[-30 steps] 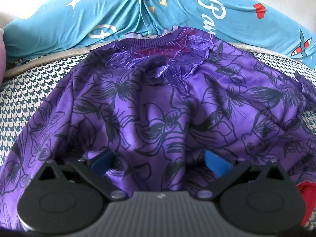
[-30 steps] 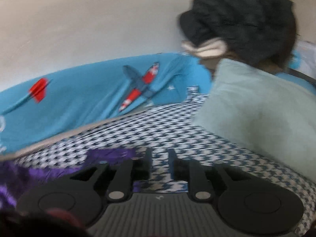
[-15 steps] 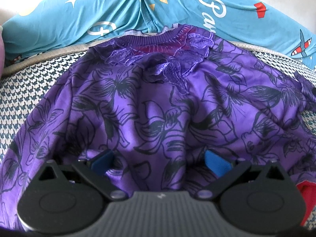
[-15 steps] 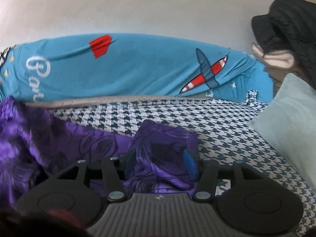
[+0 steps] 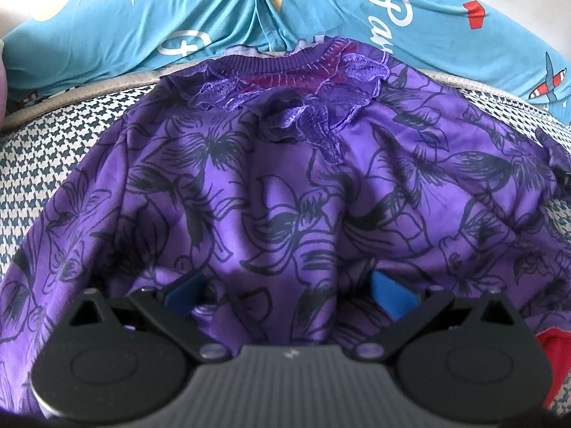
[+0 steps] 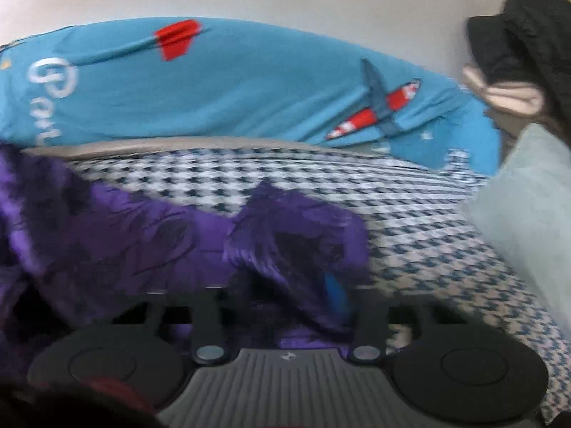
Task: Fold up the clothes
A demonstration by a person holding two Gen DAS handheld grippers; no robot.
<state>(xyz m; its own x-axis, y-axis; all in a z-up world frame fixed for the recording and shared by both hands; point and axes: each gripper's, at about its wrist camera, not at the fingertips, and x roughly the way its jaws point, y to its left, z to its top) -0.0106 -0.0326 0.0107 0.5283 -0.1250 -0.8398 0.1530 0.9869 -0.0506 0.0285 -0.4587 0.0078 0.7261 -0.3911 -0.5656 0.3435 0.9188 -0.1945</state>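
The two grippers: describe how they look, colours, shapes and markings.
The left gripper has a ribbed grey central body bearing a small pale mark, two round black housings with circular insets, black angled finger links on silver pivot screws, and blue pads on the fingers. The right gripper looks the same in build, though blurred; only one blue pad shows.

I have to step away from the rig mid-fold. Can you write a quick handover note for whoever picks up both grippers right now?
Left gripper: open, blue pads spread wide, purple floral top bunched between them at its near edge.
Right gripper: open around the top's sleeve end; the view is blurred, no firm grip visible.
The top lies spread on the houndstooth cover, neckline towards the blue printed bedding.
Done: the top is laid out, no fold visible.
Left: fold in the sleeves, then the body.
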